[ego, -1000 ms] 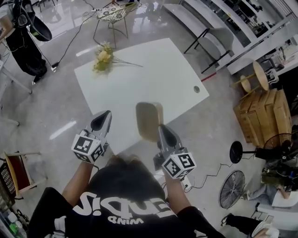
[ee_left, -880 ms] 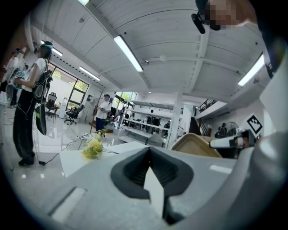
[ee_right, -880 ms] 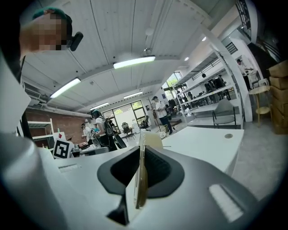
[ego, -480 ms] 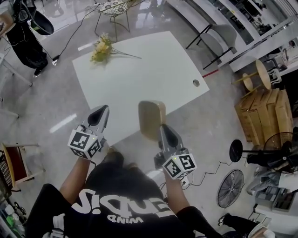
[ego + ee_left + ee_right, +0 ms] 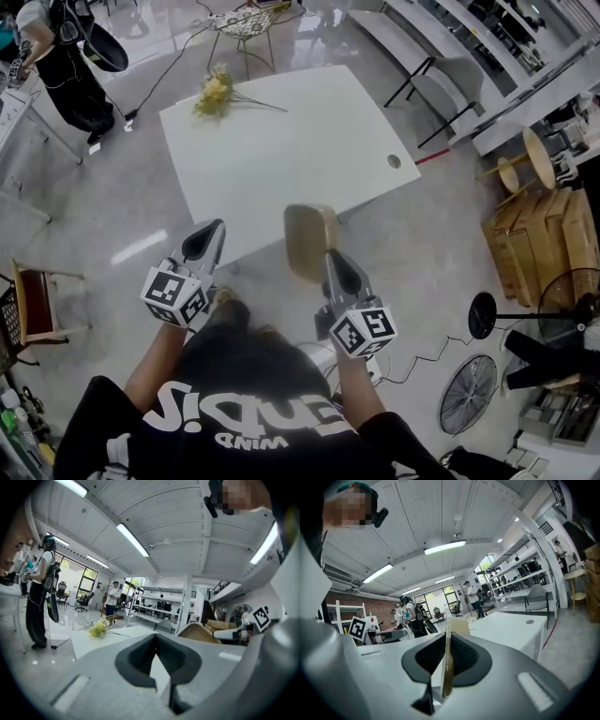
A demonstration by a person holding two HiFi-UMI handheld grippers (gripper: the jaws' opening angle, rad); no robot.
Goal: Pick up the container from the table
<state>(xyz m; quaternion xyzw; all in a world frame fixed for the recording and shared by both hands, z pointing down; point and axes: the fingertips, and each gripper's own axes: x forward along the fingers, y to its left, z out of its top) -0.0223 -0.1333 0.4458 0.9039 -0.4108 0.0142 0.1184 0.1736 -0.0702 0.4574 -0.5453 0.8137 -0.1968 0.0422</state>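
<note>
A tan, shallow container (image 5: 308,240) hangs in the air just off the near edge of the white table (image 5: 281,141). My right gripper (image 5: 331,257) is shut on its rim. In the right gripper view the thin rim (image 5: 447,667) stands edge-on between the dark pads, and the right gripper (image 5: 449,635) points toward the table. My left gripper (image 5: 205,240) is level beside it on the left, shut with nothing in it. The left gripper (image 5: 155,637) shows its tips together, with the container (image 5: 199,632) off to its right. A bunch of yellow flowers (image 5: 214,91) lies at the table's far corner.
A person in black with a bag (image 5: 75,56) stands at the far left. A wire chair (image 5: 246,26) is behind the table and a grey chair (image 5: 436,89) at its right. Wooden crates (image 5: 548,239) and floor fans (image 5: 469,394) are on the right, a small chair (image 5: 37,305) on the left.
Both grippers and the held container have drawn back from the table: the container sat over the table's near edge and now hangs mostly over the floor. The grip is unchanged.
</note>
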